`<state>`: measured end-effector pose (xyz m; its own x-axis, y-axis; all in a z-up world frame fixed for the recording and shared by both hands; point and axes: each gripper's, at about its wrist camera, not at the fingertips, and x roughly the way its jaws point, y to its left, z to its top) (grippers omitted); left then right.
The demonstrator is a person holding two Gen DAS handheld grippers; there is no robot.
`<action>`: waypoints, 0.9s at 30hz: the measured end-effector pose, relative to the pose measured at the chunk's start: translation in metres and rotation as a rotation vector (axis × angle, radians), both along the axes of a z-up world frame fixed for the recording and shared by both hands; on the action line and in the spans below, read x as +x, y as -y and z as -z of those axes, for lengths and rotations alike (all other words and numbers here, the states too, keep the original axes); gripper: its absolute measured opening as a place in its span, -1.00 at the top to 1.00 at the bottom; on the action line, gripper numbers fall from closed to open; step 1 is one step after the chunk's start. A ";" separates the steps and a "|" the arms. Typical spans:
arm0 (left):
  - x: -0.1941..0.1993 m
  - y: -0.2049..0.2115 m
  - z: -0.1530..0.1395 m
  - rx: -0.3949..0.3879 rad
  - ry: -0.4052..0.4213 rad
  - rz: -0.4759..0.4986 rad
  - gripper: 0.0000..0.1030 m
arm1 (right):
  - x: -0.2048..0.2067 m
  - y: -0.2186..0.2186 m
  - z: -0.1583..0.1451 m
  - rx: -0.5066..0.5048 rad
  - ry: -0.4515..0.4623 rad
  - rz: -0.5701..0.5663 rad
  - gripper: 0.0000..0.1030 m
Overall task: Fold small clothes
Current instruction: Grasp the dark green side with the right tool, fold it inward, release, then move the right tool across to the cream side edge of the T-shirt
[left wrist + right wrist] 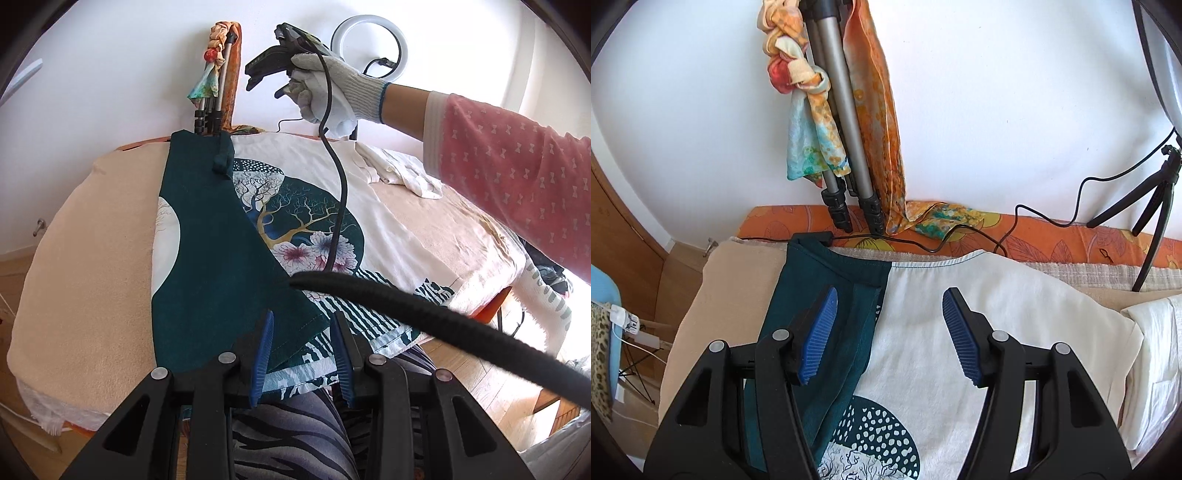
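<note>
A white T-shirt with a teal tree-and-flower print (314, 206) lies flat on a beige towel (88, 236). Its left side is folded over, showing the dark teal back (214, 251). My left gripper (303, 328) is open at the shirt's near hem, its blue pads astride the folded teal corner without pinching it. My right gripper (890, 306) is open and empty, held above the shirt's collar end (923, 317). It also shows in the left wrist view (266, 79), raised in a gloved hand.
A crumpled white garment (402, 170) lies on the towel's right side. A tripod (842, 147) draped with orange scarves and a ring light on a stand (1156, 206) stand at the back wall. A black cable (424, 310) crosses over the shirt.
</note>
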<state>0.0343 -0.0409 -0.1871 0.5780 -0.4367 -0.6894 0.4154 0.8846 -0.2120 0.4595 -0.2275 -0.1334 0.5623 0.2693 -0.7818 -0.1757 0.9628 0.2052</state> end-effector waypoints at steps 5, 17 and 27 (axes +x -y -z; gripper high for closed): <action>-0.015 -0.007 -0.012 0.033 0.049 -0.018 0.38 | -0.048 0.035 -0.044 0.049 0.058 0.004 -0.21; -0.044 0.015 -0.033 0.144 0.182 0.018 0.38 | -0.174 0.154 -0.120 0.112 0.141 0.056 -0.21; -0.043 0.053 -0.034 0.085 0.201 0.056 0.38 | -0.267 0.261 -0.117 0.081 0.162 0.172 -0.21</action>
